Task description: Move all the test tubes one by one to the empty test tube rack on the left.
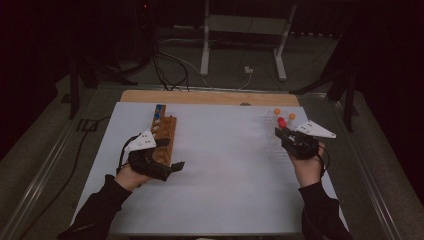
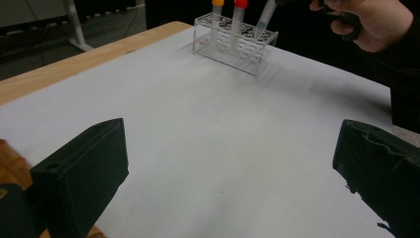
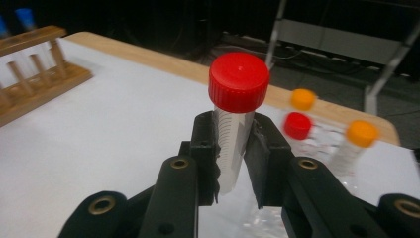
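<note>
A red-capped tube (image 3: 234, 134) stands clamped between the jaws of the right gripper (image 3: 233, 163), which grips it on the clear barrel just below the cap, above the clear rack (image 2: 235, 44) at the far right of the worktop (image 1: 225, 165). In the left gripper view the held tube hangs tilted, its pointed tip at the rack's near end. Three more tubes stand in that rack: two orange-capped, one (image 3: 302, 99) behind and one (image 3: 357, 139) to the side, and one red-capped (image 3: 297, 125).

Risks, as judged: the barrel is smooth and held over a narrow strip, so a loose squeeze or a quick swing could let it slip or pivot. A tilted tip could catch a rack hole's rim and drag or tip the light rack. The neighbouring caps stand close and could be knocked.

The left gripper (image 1: 172, 167) rests open and empty, jaws wide apart, beside the wooden rack (image 1: 164, 137) with its blue-capped tubes (image 1: 158, 112), well apart from the right side.
</note>
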`<act>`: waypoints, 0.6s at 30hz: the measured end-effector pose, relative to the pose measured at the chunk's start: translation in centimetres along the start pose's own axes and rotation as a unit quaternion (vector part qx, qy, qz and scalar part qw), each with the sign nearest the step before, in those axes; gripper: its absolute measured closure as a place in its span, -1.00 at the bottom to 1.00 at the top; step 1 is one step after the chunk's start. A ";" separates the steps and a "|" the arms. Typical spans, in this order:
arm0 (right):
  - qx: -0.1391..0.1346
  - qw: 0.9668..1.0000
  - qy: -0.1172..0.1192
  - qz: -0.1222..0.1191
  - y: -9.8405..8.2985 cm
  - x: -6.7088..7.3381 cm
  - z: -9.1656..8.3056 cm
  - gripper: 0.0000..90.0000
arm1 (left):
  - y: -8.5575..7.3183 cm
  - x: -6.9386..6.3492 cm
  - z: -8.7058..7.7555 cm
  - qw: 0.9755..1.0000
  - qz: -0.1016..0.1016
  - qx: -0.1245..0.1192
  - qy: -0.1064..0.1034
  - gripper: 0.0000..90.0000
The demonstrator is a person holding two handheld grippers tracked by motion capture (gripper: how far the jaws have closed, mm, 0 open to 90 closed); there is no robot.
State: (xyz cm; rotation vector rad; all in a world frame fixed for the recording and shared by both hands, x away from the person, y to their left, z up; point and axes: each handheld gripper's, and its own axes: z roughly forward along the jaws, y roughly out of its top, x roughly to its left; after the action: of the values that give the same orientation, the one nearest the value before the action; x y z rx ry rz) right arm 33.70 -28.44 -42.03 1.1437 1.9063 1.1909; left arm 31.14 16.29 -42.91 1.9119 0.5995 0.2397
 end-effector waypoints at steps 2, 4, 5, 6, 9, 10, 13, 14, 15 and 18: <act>0.003 1.000 0.008 -0.006 0.0 0.6 0.1 0.66 | 0.3 -0.1 0.2 1.000 0.001 -0.001 -0.005 -0.96; 0.005 1.000 0.019 -0.005 -0.1 1.2 0.2 0.66 | 0.6 -0.2 0.3 1.000 -0.001 -0.006 -0.009 -0.96; 0.004 1.000 0.026 -0.004 -0.2 1.4 0.2 0.66 | 0.8 -0.2 0.4 1.000 0.000 -0.007 -0.012 -0.96; 0.005 0.999 0.035 -0.002 -0.3 1.7 0.2 0.66 | 1.0 -0.3 0.5 1.000 0.001 -0.010 -0.013 -0.96; 0.009 0.998 0.056 -0.011 -0.5 2.7 0.3 0.66 | 1.6 -0.6 0.8 1.000 0.005 -0.014 -0.020 -0.96; 0.011 0.998 0.063 -0.015 -0.5 3.1 0.4 0.66 | 1.7 -0.7 0.9 1.000 0.008 -0.013 -0.023 -0.96; 0.013 0.996 0.082 -0.023 -0.5 4.0 0.3 0.66 | 2.2 -0.9 1.3 0.999 0.014 -0.013 -0.027 -0.90; 0.014 0.996 0.088 -0.026 -0.5 4.3 0.3 0.66 | 2.3 -0.9 1.4 0.999 0.013 -0.014 -0.029 -0.90; 0.014 0.995 0.093 -0.028 -0.5 4.6 0.3 0.66 | 2.5 -0.9 1.6 0.999 0.013 -0.014 -0.032 -0.90; 0.016 0.993 0.108 -0.036 -0.6 5.4 0.4 0.66 | 2.9 -1.0 2.0 0.999 0.011 -0.018 -0.035 -0.90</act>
State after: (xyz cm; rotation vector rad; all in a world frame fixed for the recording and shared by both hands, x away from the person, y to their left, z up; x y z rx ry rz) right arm 31.46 -23.59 -42.97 0.9869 2.1159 1.2924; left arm 32.02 13.31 -41.03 1.8842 0.5237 0.1951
